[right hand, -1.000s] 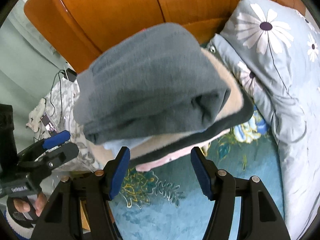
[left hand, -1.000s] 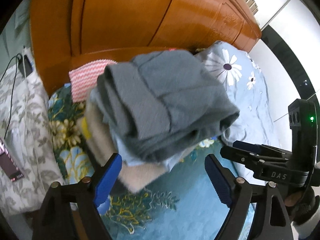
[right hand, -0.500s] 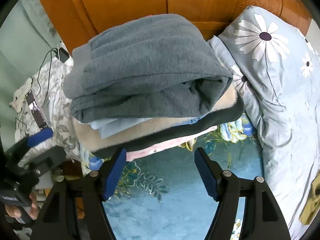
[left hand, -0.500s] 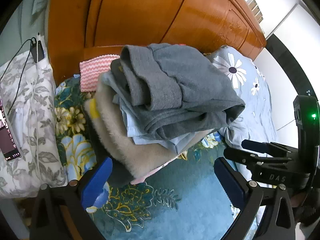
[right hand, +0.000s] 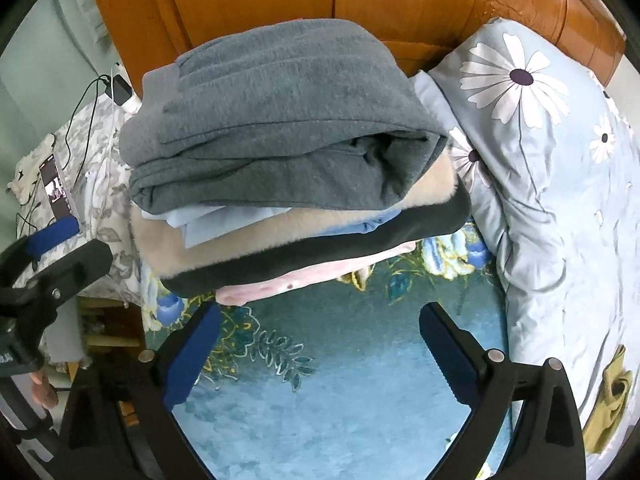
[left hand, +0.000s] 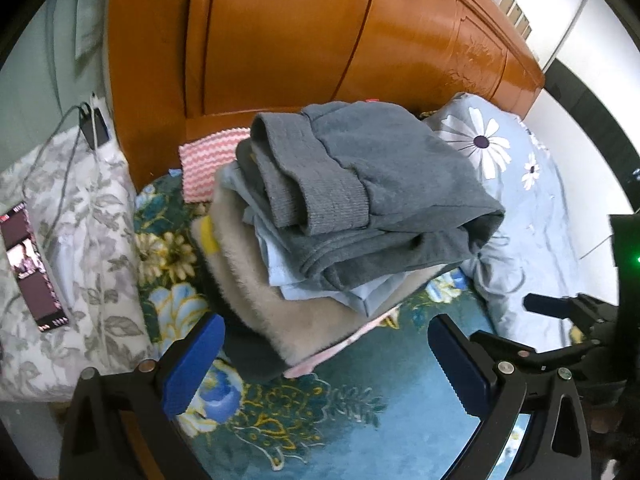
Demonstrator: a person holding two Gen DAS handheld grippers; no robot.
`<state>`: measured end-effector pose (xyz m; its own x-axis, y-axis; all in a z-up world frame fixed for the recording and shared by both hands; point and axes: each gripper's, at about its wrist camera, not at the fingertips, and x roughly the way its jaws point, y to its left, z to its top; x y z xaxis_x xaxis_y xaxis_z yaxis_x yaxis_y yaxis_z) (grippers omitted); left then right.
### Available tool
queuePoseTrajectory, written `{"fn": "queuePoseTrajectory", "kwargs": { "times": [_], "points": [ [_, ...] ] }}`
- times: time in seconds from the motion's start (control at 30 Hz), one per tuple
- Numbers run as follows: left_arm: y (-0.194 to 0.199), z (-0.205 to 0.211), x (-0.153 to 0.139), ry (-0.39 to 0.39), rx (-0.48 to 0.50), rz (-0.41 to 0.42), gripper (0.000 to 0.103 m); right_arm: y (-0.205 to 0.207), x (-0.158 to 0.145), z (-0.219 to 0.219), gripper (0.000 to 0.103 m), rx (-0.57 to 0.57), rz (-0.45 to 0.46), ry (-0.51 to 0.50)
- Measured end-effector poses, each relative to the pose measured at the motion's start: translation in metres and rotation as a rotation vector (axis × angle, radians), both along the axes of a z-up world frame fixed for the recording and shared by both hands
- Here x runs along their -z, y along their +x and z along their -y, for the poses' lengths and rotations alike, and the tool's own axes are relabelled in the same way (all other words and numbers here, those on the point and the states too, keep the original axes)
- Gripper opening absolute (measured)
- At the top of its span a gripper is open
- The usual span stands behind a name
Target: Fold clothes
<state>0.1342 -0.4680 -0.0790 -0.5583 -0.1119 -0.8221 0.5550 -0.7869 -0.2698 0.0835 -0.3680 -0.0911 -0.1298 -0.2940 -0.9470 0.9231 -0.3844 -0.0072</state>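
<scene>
A folded grey sweatshirt (left hand: 372, 204) lies on top of a stack of folded clothes (left hand: 280, 320) on the bed; light blue, beige fleece, dark and pink layers sit under it. My left gripper (left hand: 326, 350) is open wide just short of the stack's near edge, nothing between its blue pads. In the right wrist view the grey sweatshirt (right hand: 280, 120) tops the same stack (right hand: 304, 248). My right gripper (right hand: 320, 344) hangs in front of it, its jaws opening and empty. Each gripper shows in the other's view: the right gripper (left hand: 560, 316), the left gripper (right hand: 52, 248).
A wooden headboard (left hand: 320, 40) rises behind the stack. A daisy-print pillow (right hand: 532, 128) lies to its right, a leaf-print cloth (left hand: 80, 220) with a lit phone (left hand: 32, 272) and a charger to its left. A pink zigzag cloth (left hand: 208, 160) sits behind; an olive garment (right hand: 612, 400) lies far right.
Both grippers have drawn back from the stack and their jaws have widened. The grey sweatshirt, blurred and close before, now rests still on the stack.
</scene>
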Motion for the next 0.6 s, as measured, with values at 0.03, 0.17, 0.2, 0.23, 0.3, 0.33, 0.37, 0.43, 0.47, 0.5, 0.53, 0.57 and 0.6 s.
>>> {"fn": "queuePoseTrajectory", "kwargs": {
  "times": [0.03,0.17,0.2,0.23,0.3,0.33,0.37,0.43,0.47,0.5,0.53,0.57,0.6],
  "points": [
    [0.0,-0.001,0.0,-0.009,-0.006,0.004,0.103,0.0,-0.001,-0.001,0.1,0.001,-0.01,-0.004],
    [-0.001,-0.003,-0.001,-0.05,-0.032,0.02,0.103,-0.001,-0.007,-0.003,0.1,0.006,-0.045,-0.029],
    [-0.001,-0.005,-0.002,-0.072,-0.036,0.024,0.103,-0.001,-0.009,-0.003,0.1,0.004,-0.055,-0.035],
    [-0.001,-0.007,-0.003,-0.096,-0.039,0.028,0.103,-0.002,-0.011,-0.003,0.1,0.0,-0.063,-0.04],
    [-0.001,-0.008,-0.003,-0.109,-0.038,0.03,0.103,-0.002,-0.013,-0.003,0.1,-0.008,-0.083,-0.047],
    [-0.002,-0.008,-0.003,-0.114,-0.037,0.031,0.103,-0.001,-0.014,-0.003,0.1,-0.012,-0.093,-0.049],
    [-0.002,-0.007,-0.001,-0.11,-0.039,0.035,0.103,-0.001,-0.015,-0.003,0.1,-0.015,-0.103,-0.05],
    [-0.003,-0.006,0.002,-0.098,-0.044,0.042,0.103,0.0,-0.017,-0.003,0.1,-0.018,-0.123,-0.052],
    [-0.004,-0.006,0.004,-0.101,-0.044,0.051,0.103,0.0,-0.017,-0.004,0.1,-0.019,-0.132,-0.054],
    [-0.005,-0.006,0.006,-0.105,-0.044,0.06,0.103,0.001,-0.017,-0.004,0.1,-0.018,-0.137,-0.056],
    [-0.006,-0.007,0.008,-0.109,-0.043,0.066,0.103,0.0,-0.017,-0.004,0.1,-0.016,-0.14,-0.057],
    [-0.007,-0.008,0.011,-0.112,-0.044,0.074,0.103,-0.001,-0.017,-0.004,0.1,-0.014,-0.142,-0.057],
    [-0.007,-0.008,0.013,-0.114,-0.046,0.082,0.103,-0.001,-0.016,-0.004,0.1,-0.012,-0.14,-0.054]
  ]
}}
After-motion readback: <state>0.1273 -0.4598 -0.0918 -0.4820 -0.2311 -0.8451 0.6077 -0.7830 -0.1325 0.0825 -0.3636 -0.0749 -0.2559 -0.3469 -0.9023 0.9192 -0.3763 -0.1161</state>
